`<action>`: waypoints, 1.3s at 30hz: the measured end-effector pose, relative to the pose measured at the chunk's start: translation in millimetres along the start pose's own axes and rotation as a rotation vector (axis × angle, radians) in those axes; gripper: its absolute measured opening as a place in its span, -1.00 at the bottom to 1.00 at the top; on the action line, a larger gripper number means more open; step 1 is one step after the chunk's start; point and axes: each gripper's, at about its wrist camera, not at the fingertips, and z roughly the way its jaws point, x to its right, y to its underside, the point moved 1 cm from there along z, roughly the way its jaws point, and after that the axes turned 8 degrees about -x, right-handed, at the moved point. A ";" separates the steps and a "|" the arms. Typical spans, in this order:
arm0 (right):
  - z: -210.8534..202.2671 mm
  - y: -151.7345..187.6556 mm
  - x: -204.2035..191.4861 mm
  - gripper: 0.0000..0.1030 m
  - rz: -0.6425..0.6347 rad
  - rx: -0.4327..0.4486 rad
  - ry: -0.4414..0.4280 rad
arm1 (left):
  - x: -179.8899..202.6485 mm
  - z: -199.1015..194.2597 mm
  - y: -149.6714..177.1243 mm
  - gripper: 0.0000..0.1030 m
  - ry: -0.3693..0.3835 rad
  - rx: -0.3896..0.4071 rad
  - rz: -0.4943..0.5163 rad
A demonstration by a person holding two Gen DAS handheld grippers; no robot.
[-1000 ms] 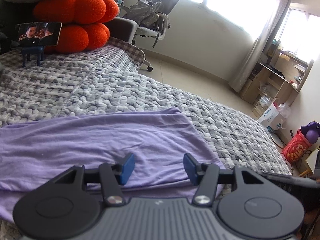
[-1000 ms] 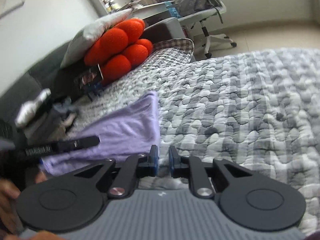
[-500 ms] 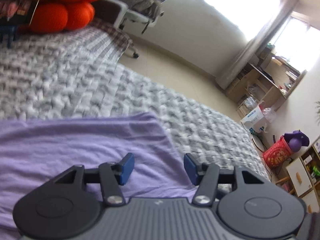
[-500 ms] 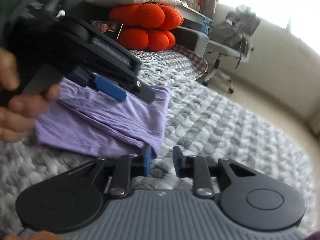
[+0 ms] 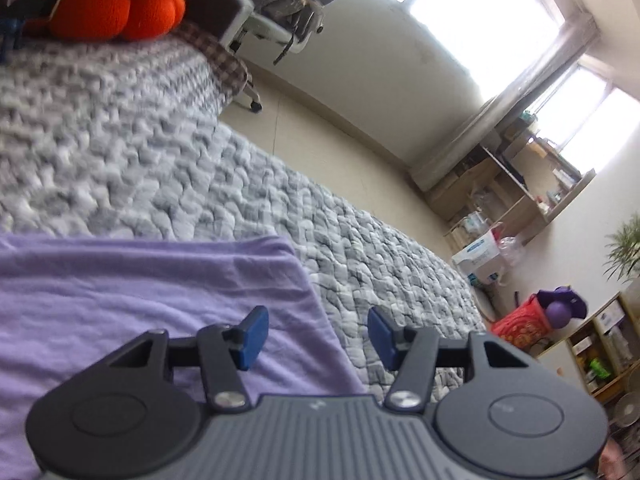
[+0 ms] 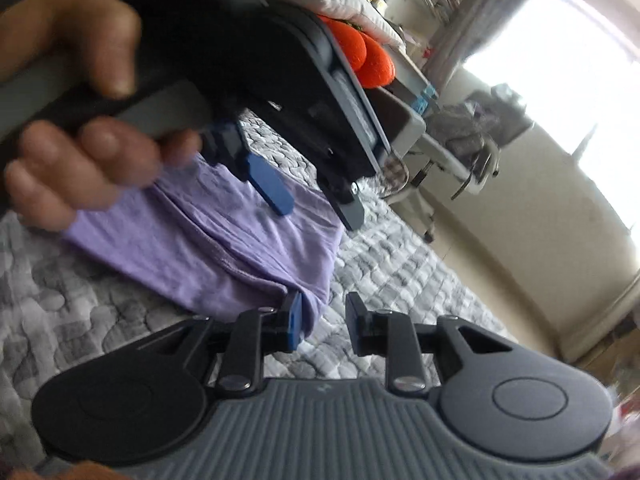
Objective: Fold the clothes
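Now a folded soft purple cloth (image 5: 120, 300) is spread flat on the bumpy grey quilted blanket (image 5: 168, 168). The left gripper (image 5: 314, 334) is held low over the cloth's right edge, its blue tips wide apart and empty. It is gripped by a bare hand (image 6: 76, 148) curled round the handle. The right gripper (image 6: 322, 320) is pointed at the cloth's near corner, tips apart, nothing clamped. Round orange cushions (image 5: 116, 4) are piled far behind.

A home bedroom: quilted grey bedspread (image 5: 168, 168), orange cushions (image 5: 120, 4), office chair (image 5: 280, 20), curtained windows (image 5: 480, 20).
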 end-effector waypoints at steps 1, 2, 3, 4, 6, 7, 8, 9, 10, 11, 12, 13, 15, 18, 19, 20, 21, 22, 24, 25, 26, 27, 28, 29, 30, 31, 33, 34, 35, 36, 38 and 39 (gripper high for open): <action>1.4 0.0 -1.3 -0.46 -0.016 0.001 0.007 | -2.1 1.8 0.6 0.09 0.009 -0.003 -0.007; 2.7 0.0 -2.6 -0.46 -0.032 0.003 0.014 | -2.8 1.9 1.2 0.09 0.014 0.000 -0.005; 4.1 0.0 -3.9 -0.47 -0.048 0.004 0.021 | -3.5 2.0 1.5 0.09 0.018 0.002 -0.005; 5.4 0.0 -5.2 -0.47 -0.064 0.005 0.028 | -4.3 1.9 1.5 0.09 0.022 0.001 -0.009; 8.1 -0.1 -7.8 -0.47 -0.095 0.008 0.042 | -6.1 1.9 1.6 0.07 0.030 0.001 -0.021; 8.7 -0.7 -8.2 -0.47 -0.105 0.010 0.054 | -6.1 2.1 1.9 0.06 0.029 0.002 -0.020; 9.4 -1.4 -7.7 -0.47 -0.107 0.011 0.066 | -5.5 2.2 2.7 0.05 0.026 0.003 -0.016; 11.0 -1.4 -7.4 -0.48 -0.107 0.007 0.086 | -5.1 2.4 3.6 0.05 0.023 0.004 -0.012; 12.9 -1.4 -7.4 -0.49 -0.108 0.001 0.108 | -4.9 2.4 4.4 0.04 0.020 0.005 -0.008; 14.7 -1.3 -7.3 -0.55 -0.108 -0.005 0.131 | -4.7 2.5 5.2 0.04 0.017 0.006 -0.004; 14.9 -0.1 -7.6 -0.59 -0.109 -0.013 0.142 | -4.9 2.6 5.6 0.03 0.015 0.006 -0.002; 15.1 0.8 -7.2 -0.64 -0.102 -0.021 0.135 | -5.4 2.8 5.6 0.02 0.014 0.007 -0.001; 15.8 2.1 -5.8 -0.96 -0.085 -0.036 0.114 | -6.7 3.1 5.9 -0.04 0.005 0.008 0.000; 12.9 3.1 -2.0 -0.99 -0.050 -0.051 0.116 | -8.8 3.4 6.4 -0.21 -0.013 0.010 0.002; 10.5 3.5 0.4 -0.99 -0.035 -0.048 0.117 | -10.5 3.5 6.2 -0.37 -0.019 0.009 -0.002; 7.9 4.1 3.0 -1.00 -0.019 -0.045 0.117 | -13.5 3.9 5.6 -0.56 -0.027 0.005 -0.012; 5.3 4.7 5.6 -1.00 -0.003 -0.041 0.116 | -16.5 4.5 5.0 -0.67 -0.038 0.001 -0.024; 4.0 4.7 7.6 -1.00 0.011 -0.037 0.112 | -19.5 5.0 4.4 -0.89 -0.048 -0.004 -0.036; 1.5 4.9 9.2 -1.00 0.025 -0.031 0.104 | -23.5 5.3 4.2 -0.94 -0.043 -0.008 -0.057; 0.0 5.9 9.5 -1.00 0.029 -0.029 0.097 | -25.1 5.2 4.3 -0.94 -0.036 -0.010 -0.066; 0.7 6.2 9.3 -1.00 0.033 -0.028 0.090 | -24.3 5.2 4.7 -0.94 -0.039 -0.009 -0.063; 2.0 6.2 9.0 -1.00 0.036 -0.027 0.083 | -20.6 5.1 5.4 -0.94 -0.056 -0.006 -0.046; 2.1 6.4 8.3 -1.00 0.041 -0.027 0.080 | -17.0 5.0 6.1 -0.94 -0.072 -0.003 -0.028; 1.8 6.6 7.5 -1.00 0.046 -0.027 0.077 | -14.6 5.0 6.3 -0.94 -0.083 0.000 -0.017; 1.5 6.8 6.7 -1.00 0.051 -0.027 0.074 | -15.1 5.0 5.7 -0.94 -0.082 -0.001 -0.020; 1.2 7.0 5.9 -1.00 0.056 -0.027 0.071 | -17.2 4.9 4.6 -0.94 -0.074 -0.004 -0.029; -2.5 8.9 -1.8 -1.00 0.062 -0.028 0.064 | -20.5 3.5 3.6 -0.94 -0.058 -0.006 -0.046; -3.2 9.8 -4.4 -1.00 0.062 -0.028 0.063 | -20.8 2.2 3.4 -0.94 -0.054 -0.007 -0.049; -3.6 10.7 -6.6 -1.00 0.062 -0.028 0.062 | -20.5 0.9 3.2 -0.94 -0.051 -0.007 -0.048; -5.7 12.6 -10.3 -1.00 0.064 -0.027 0.062 | -19.3 -0.3 3.0 -0.92 -0.045 -0.007 -0.046; -7.5 12.4 -12.5 -1.00 0.068 -0.024 0.059 | -15.2 -1.3 2.1 -0.78 -0.043 -0.002 -0.035; -7.7 12.4 -12.1 -1.00 0.071 -0.023 0.057 | -13.4 -0.8 1.5 -0.77 -0.046 0.000 -0.030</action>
